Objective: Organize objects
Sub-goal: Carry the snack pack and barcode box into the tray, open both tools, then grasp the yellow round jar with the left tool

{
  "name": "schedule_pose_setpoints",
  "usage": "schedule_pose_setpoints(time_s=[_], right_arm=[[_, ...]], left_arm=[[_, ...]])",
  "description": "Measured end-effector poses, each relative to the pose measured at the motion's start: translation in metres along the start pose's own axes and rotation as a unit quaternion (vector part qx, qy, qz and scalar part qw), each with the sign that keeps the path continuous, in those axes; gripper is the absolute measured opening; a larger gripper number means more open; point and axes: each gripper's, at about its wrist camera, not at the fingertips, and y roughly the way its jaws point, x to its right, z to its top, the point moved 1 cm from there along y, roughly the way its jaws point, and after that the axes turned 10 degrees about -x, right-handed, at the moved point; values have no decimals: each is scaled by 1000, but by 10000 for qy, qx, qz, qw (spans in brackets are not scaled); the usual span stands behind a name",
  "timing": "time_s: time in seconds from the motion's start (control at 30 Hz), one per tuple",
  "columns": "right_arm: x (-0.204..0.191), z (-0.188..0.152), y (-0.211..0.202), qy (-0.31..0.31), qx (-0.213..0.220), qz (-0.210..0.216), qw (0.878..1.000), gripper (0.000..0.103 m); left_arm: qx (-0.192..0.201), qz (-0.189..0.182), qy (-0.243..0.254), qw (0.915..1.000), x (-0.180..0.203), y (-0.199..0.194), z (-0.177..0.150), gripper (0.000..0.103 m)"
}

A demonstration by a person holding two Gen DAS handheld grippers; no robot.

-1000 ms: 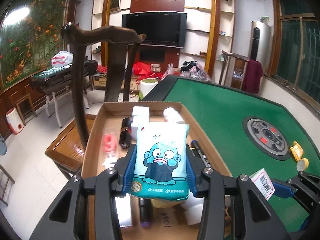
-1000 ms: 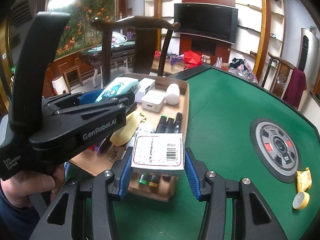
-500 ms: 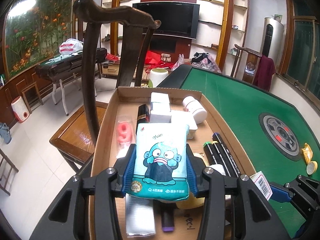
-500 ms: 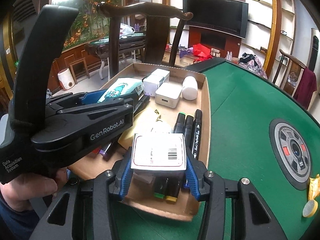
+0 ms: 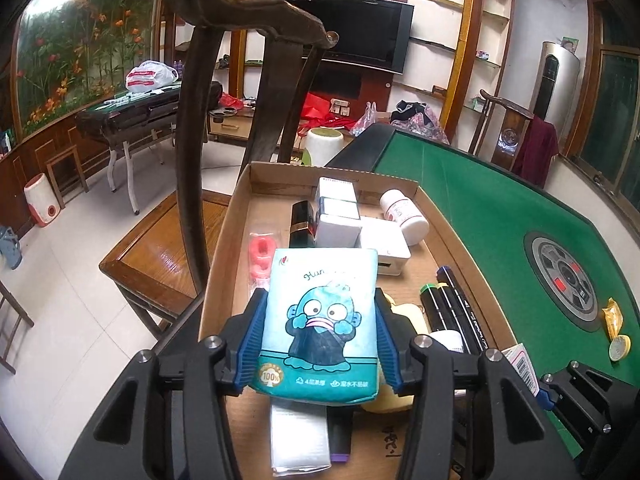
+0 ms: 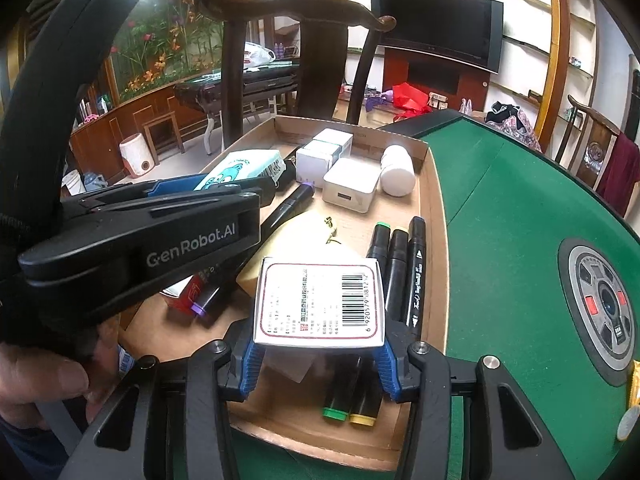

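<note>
Between the blue pads of the left gripper [image 5: 318, 344] sits a teal tissue pack printed with a blue cartoon fish [image 5: 320, 320], held upright with its printed face toward the camera; both pads press its side edges, and the jaws have just been opening a little with the pack between them. Directly below and ahead of that gripper lies a shallow brown cardboard tray [image 5: 452, 236]. Ahead of the left gripper's tips in the tray are a pink plastic piece [image 5: 262, 254], a black rectangular case [image 5: 302, 220], two small white cardboard boxes [image 5: 336, 216], a white charger block [image 5: 384, 246] and a white pill bottle lying on its side [image 5: 404, 216]. Off to the gripper's right side lie three black markers [image 5: 452, 308] side by side.

Clamped between the right gripper [image 6: 318, 350] pads is a small white carton with a red border and a barcode [image 6: 320, 300], its labelled face up, hanging above the near end of the tray. Beneath and beyond that carton the markers show green and yellow end caps. Left of the right gripper, a purple-tipped black pen [image 6: 288, 208] and a pale yellow pouch [image 6: 296, 240] rest on the tray floor, and a hand [image 6: 44, 376] grips the left tool's handle. Right of both grippers spreads a green felt game table [image 6: 500, 220] with a round grey centre panel [image 6: 604, 304].
</note>
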Motion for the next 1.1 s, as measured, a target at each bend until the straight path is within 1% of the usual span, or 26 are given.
schedule_pose_setpoints(time_s=[0.13,0.2,0.27,0.37,0.63,0.77,0.87,1.03,1.1], right_arm=[[2,1,1,54,-34,60,10000,53],[2,1,-1,52,-26,43,10000,59],[3,0,-5,88,51,37,9999,67],[6,1,-12,128,168,43,9998,70],[22,0,-33,393,467,170,9980,70],[42,-4,-44,688,588,263,9955,70],[61,-9,-54,910,698,245,9931,70],[106,-25,-76,1460,869,239,9852,71],[127,-35,-85,1701,922,181,9809,71]], left_arm=[[-41,-67,-104,9999,-3,0,1,54],[-69,-147,-165,9997,-5,0,1,61],[-58,-230,-249,9994,-7,-2,1,64],[27,-194,-326,9993,-10,-6,2,64],[127,-265,-442,9986,-14,-16,4,64],[146,-282,-401,9987,-8,-20,3,65],[185,-280,-337,9989,-2,-25,3,66],[221,-363,-153,9990,15,-33,3,66],[223,-404,26,9989,29,-37,1,66]])
